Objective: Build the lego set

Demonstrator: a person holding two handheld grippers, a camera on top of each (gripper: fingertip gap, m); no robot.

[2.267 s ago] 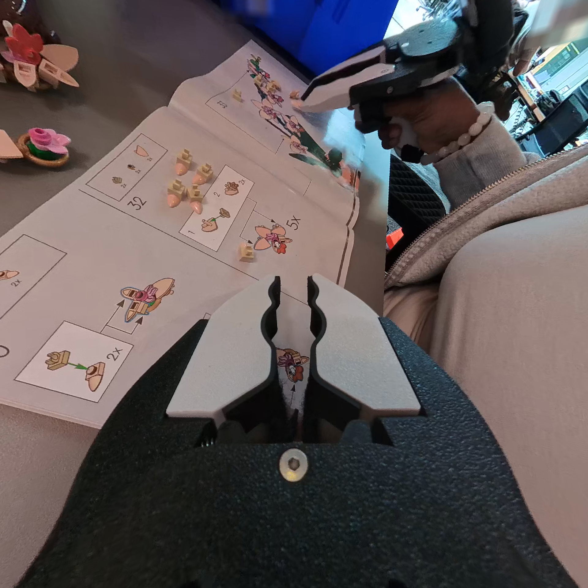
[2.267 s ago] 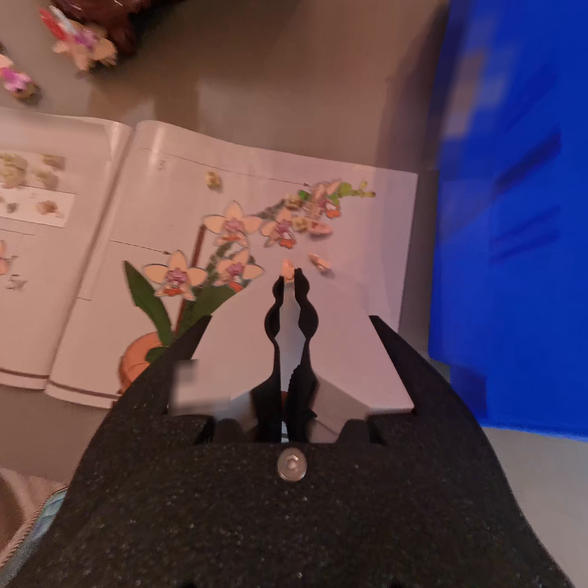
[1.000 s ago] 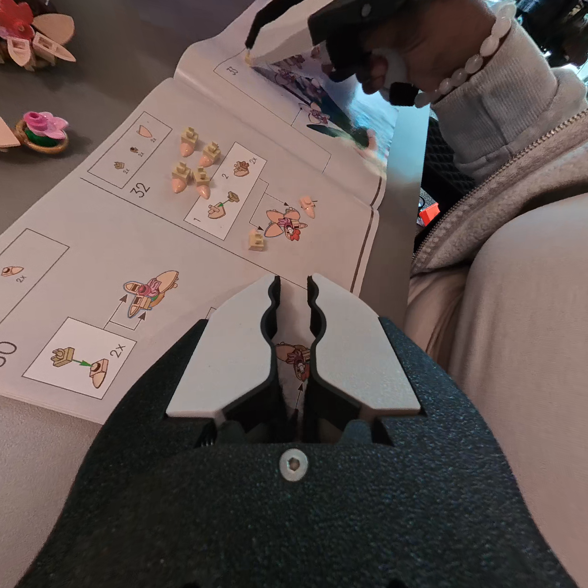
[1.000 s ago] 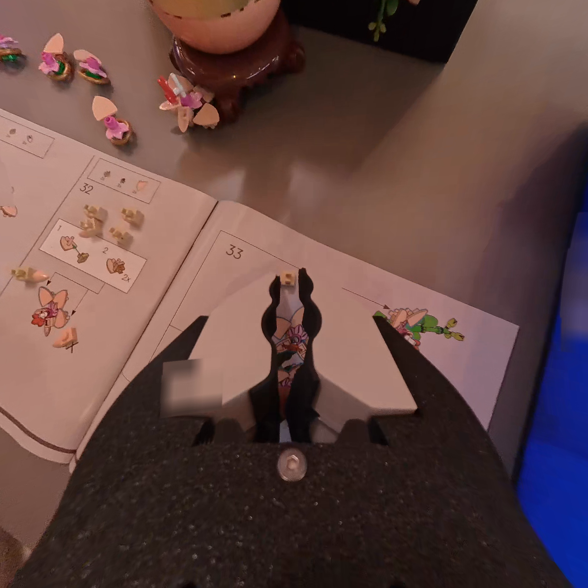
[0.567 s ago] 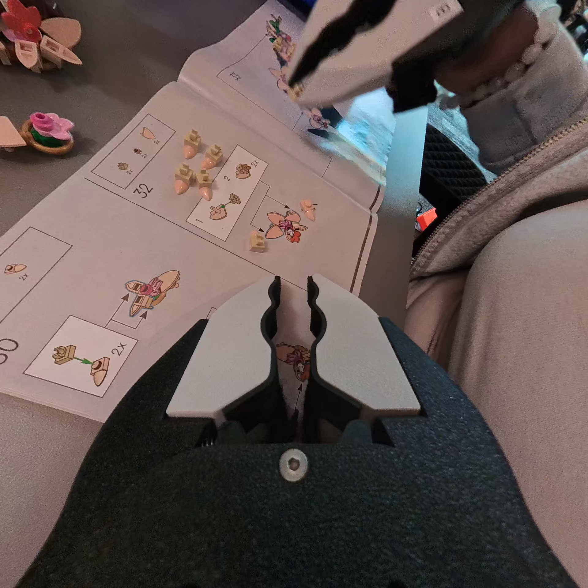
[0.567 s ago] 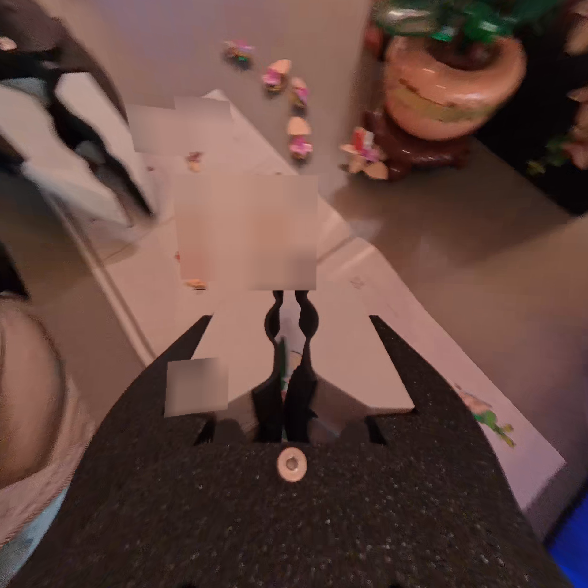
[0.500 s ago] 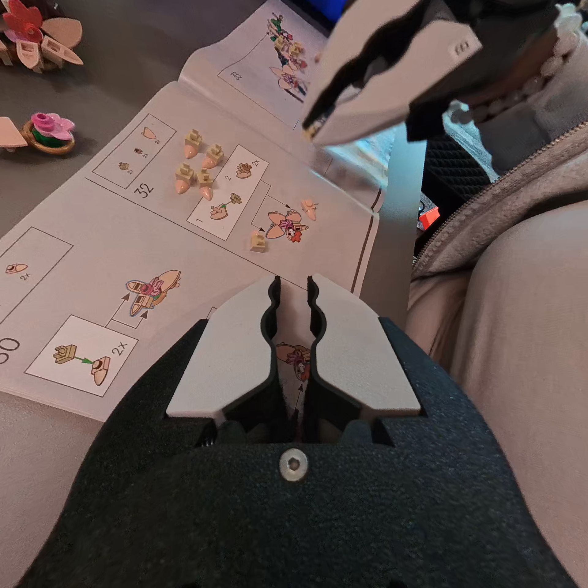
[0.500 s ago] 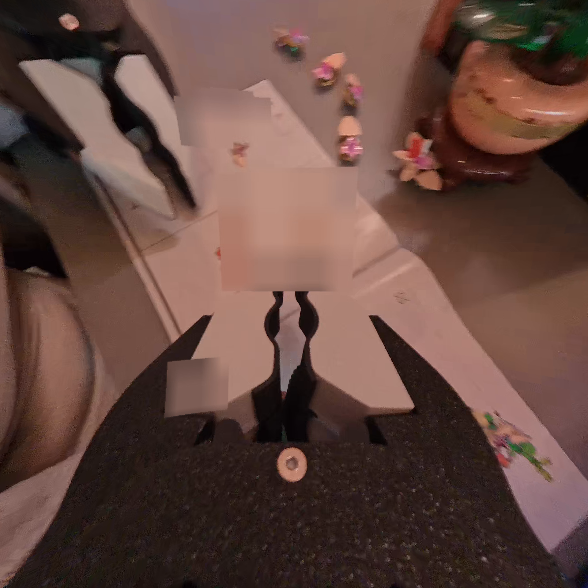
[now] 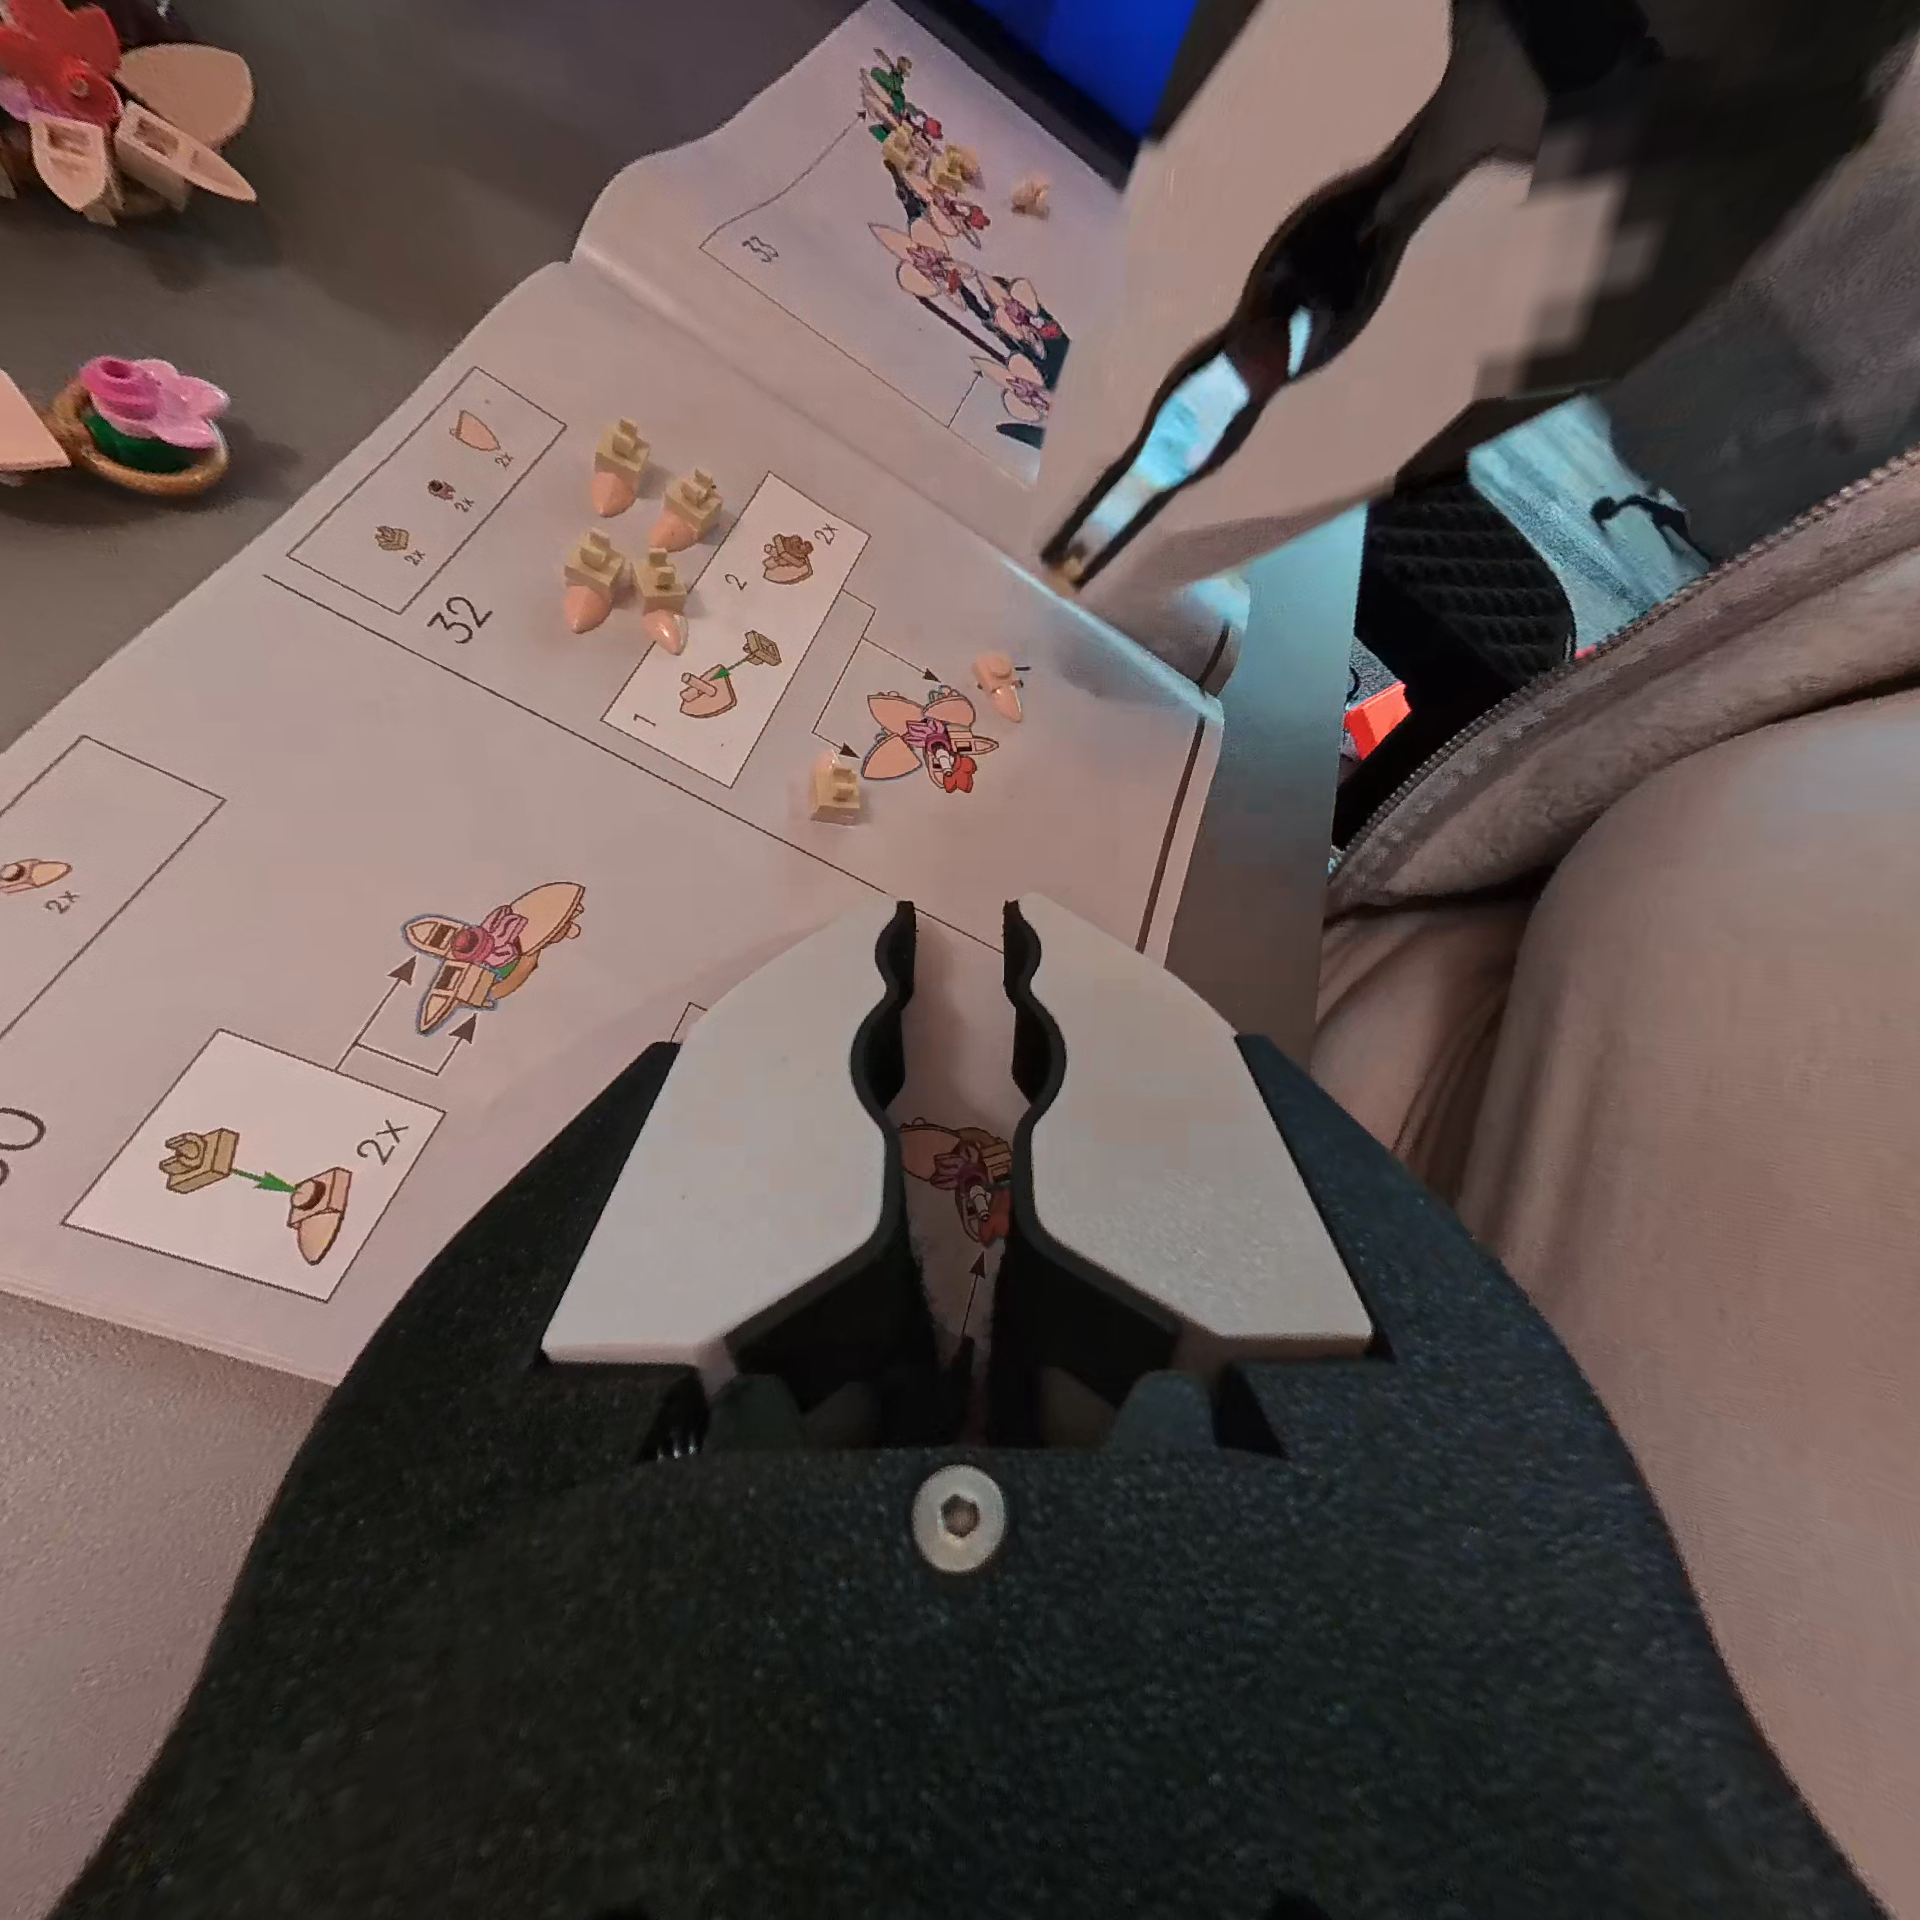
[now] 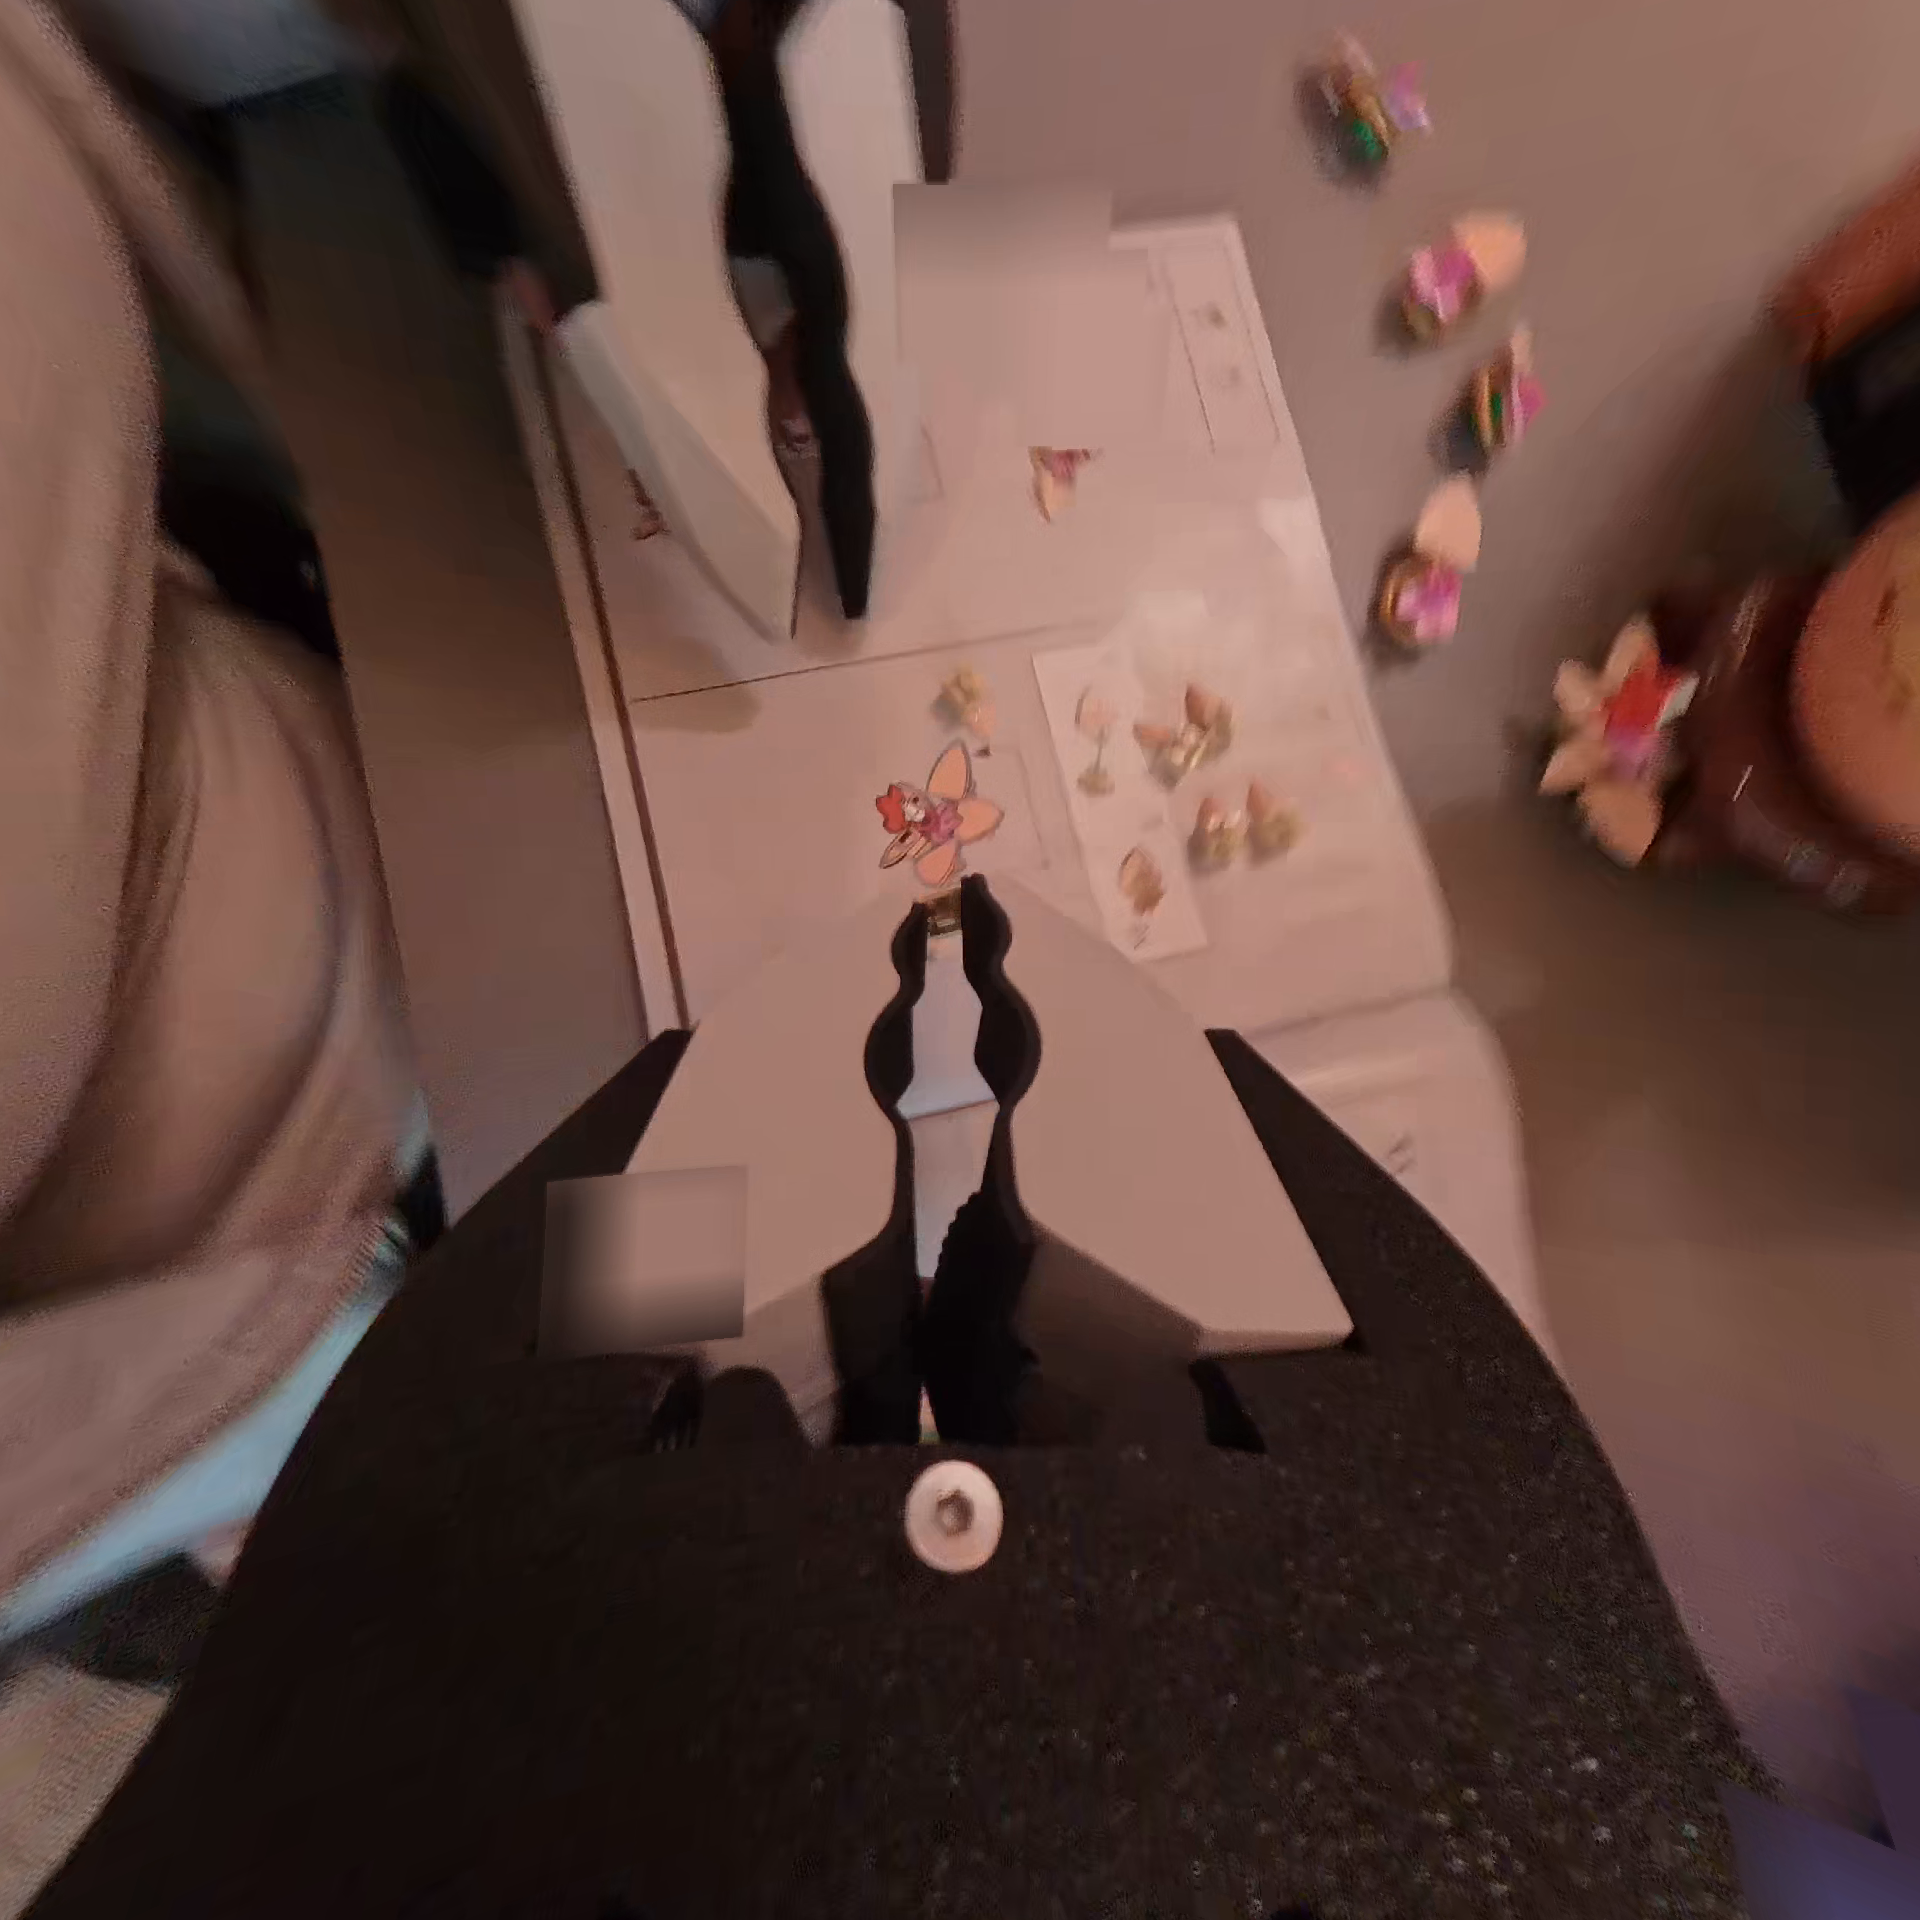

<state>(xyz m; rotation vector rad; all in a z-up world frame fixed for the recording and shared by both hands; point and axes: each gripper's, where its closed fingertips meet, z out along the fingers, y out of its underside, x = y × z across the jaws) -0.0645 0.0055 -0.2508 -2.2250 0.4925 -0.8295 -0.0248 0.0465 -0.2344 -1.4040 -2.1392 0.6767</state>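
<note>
My left gripper (image 9: 958,920) is open and empty, low over the near edge of an open instruction booklet (image 9: 312,790). My right gripper (image 10: 945,902) is shut on a small tan brick piece (image 10: 941,923). It holds the piece above the left page, just short of the printed flower picture (image 10: 935,821). In the left wrist view the right gripper (image 9: 1070,556) hangs tilted over the page's right side, with the tan piece at its tips. On the page below lie a loose tan piece (image 9: 834,790) and a peach petal piece (image 9: 1000,681).
Several tan-and-peach assemblies (image 9: 634,540) lie together on the left page. A pink flower on a ring (image 9: 145,421) and a larger flower cluster (image 9: 114,135) sit on the grey table. A brown pot (image 10: 1860,675) stands beyond the booklet. A person's beige clothing (image 9: 1662,1143) fills the right. Some 7 cm of space lies between my two pairs of fingers.
My right gripper closed on the tan piece lying on the right page, lifted it and swung across to above the left page. My left gripper stayed in place, open.
</note>
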